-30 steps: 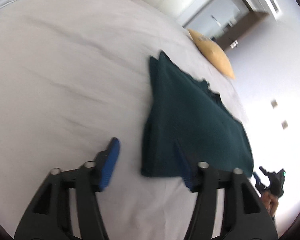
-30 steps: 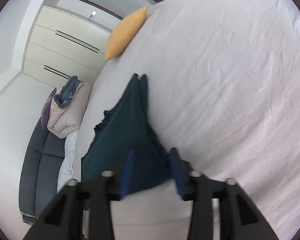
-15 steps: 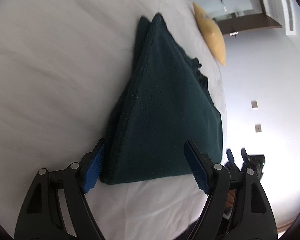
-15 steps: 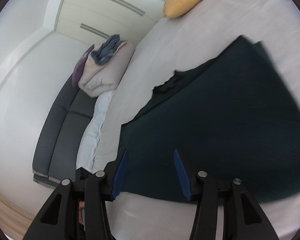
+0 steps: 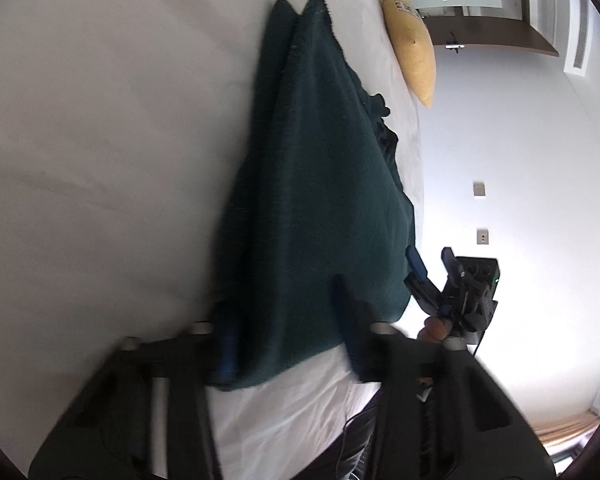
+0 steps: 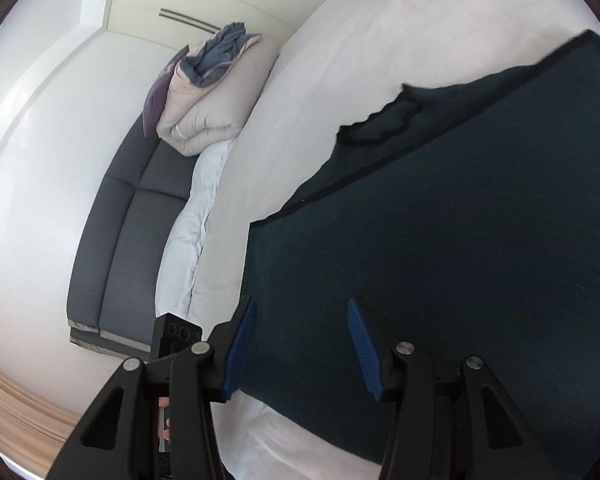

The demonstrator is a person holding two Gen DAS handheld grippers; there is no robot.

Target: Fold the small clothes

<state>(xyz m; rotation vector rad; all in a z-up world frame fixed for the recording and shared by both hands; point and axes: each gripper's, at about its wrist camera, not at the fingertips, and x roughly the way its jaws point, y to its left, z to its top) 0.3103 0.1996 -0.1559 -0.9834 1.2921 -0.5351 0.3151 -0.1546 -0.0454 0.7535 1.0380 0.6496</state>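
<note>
Two cushions' worth of clutter frames this white bed; a yellow pillow at upper right of the left view, print on it too small to read; a rolled duvet on a grey sofa at left of the right view; dark green garment lies flat down the centre of the sheet; left gripper, blurred at bottom centre, has just been closing, its jaws narrowed around the near corner of the cloth, pinch itself unclear; right gripper stands half apart, blue pads straddling the garment's edge, not pressing it.
</note>
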